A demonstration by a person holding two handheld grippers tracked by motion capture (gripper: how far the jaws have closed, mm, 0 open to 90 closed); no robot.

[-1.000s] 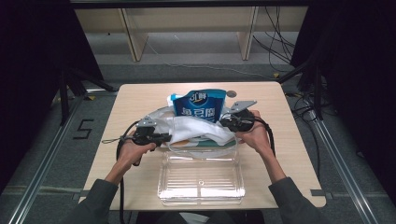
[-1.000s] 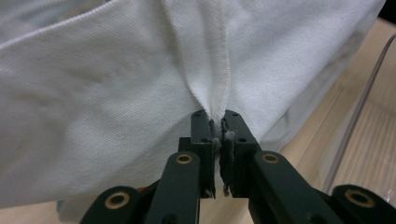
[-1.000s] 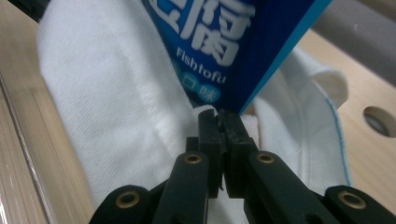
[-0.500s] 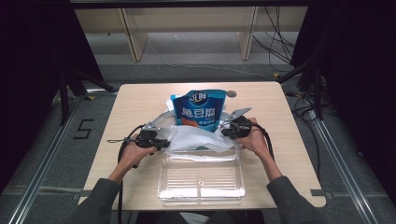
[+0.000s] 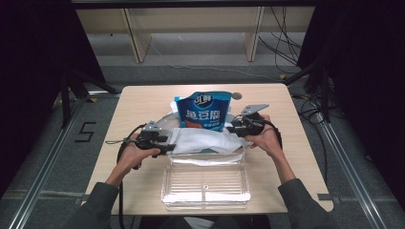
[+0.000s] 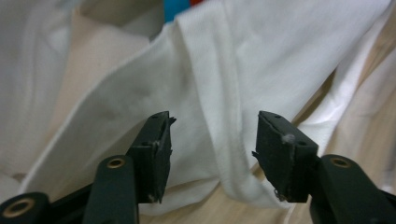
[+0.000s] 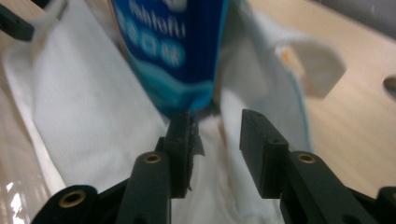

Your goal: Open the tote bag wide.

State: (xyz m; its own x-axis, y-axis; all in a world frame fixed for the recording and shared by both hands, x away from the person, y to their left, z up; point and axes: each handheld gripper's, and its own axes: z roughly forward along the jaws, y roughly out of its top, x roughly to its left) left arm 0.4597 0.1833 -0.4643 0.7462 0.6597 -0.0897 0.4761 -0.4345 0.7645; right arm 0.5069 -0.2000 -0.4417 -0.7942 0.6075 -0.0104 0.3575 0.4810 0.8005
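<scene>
We take the standing blue printed plastic pouch [image 5: 202,112] as our landmark, upright on the pale wooden table [image 5: 138,102] toward its far side. A crumpled white cloth bag [image 5: 203,141] lies at the pouch's foot, wrapped around its base and spread toward us, its near edge draped over the far rim of a clear rectangular plastic tray [image 5: 206,188] that sits nearer to us than the pouch. Our left gripper [image 5: 162,143] is at the cloth's left end, to the near left of the pouch. In the left gripper view its jaws have just been opening and stand apart, with a fold of the white cloth [image 6: 243,112] lying between them but neither pad pressing on it, so the claw is released. Our right gripper [image 5: 235,128] is just to the right of the pouch's lower corner. In the right gripper view its jaws have likewise just been opening. They stand apart at the pouch's bottom edge [image 7: 177,60], with white cloth [image 7: 84,121] passing under and between them, and the pads are not clenched on anything.
</scene>
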